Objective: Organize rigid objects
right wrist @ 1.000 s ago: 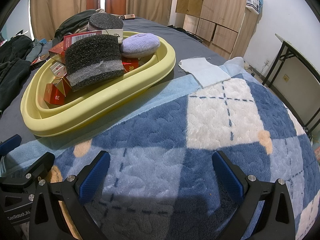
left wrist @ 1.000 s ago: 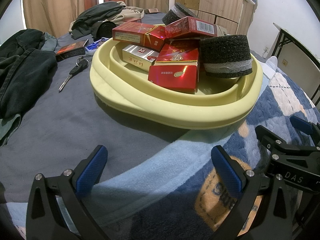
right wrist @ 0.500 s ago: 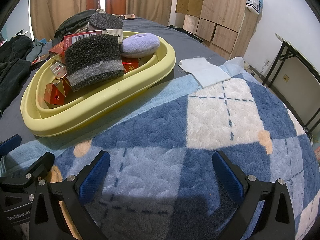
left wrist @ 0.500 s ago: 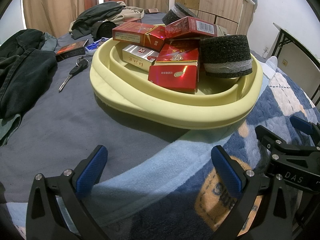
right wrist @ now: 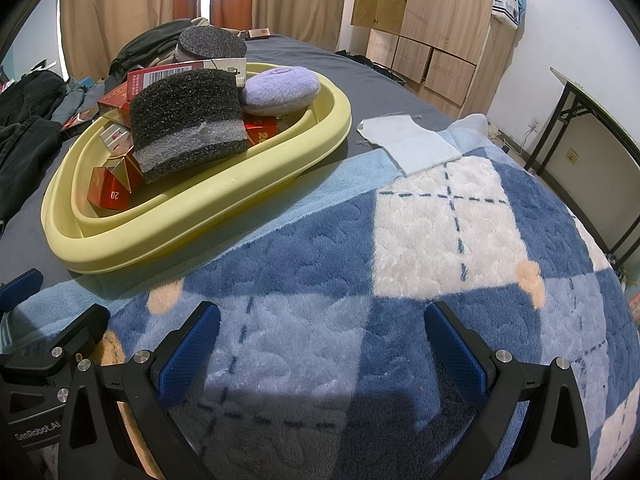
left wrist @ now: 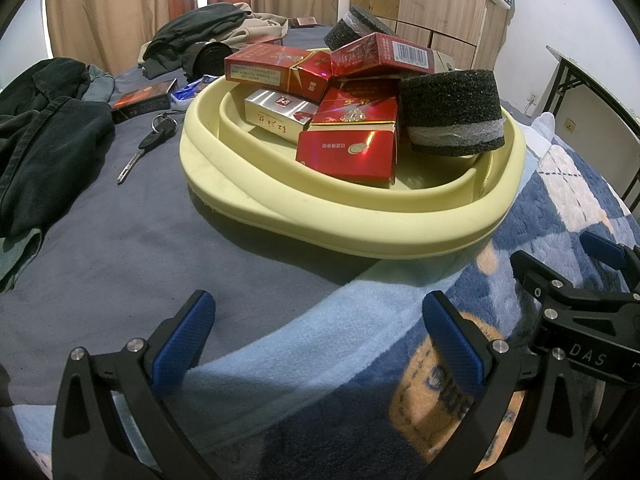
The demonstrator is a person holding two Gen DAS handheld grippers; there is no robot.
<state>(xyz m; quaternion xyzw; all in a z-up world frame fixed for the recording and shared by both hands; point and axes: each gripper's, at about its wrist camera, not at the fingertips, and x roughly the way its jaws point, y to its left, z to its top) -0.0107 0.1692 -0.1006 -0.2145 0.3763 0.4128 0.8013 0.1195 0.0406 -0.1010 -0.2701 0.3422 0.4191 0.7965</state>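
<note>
Nothing has moved since the earlier frames: both grippers and every object occupy the same positions.

Left gripper [left wrist: 318, 340]: fingers spread wide, nothing held. Its blue pads [left wrist: 182, 344] hover over the near edge of the bed [left wrist: 120, 248], above the seam where the grey sheet meets the blue checked blanket [right wrist: 440, 240].

Right gripper [right wrist: 320, 344]: fingers spread wide, nothing held. It hovers over the blanket near the bed's near edge, just beside the left gripper; each unit shows at the margin of the other's view.

Yellow tray [left wrist: 360, 232]: rests on the grey sheet toward the middle of the bed, its near rim touching the blanket's pale blue border. Contents:
- several red cigarette boxes [left wrist: 352, 152], stacked at differing angles;
- 1 silver box [left wrist: 280, 114], lying under the red ones at the tray's left side;
- 1 black foam block [left wrist: 452, 114] with a grey band, at the tray's right side, touching the red boxes;
- a 2nd foam piece [right wrist: 210, 44] at the far rim;
- 1 lilac round pad [right wrist: 280, 90], beside the foam block in the right wrist view.

Outside the tray, on the sheet to its left:
- 1 key [left wrist: 146, 146] with its ring;
- 1 dark red box [left wrist: 140, 100], near the key;
- dark clothing [left wrist: 44, 132] along the bed's left edge.

A pale cloth [right wrist: 408, 144] lies flat to the tray's right, overlapping the blanket's far edge.
</note>
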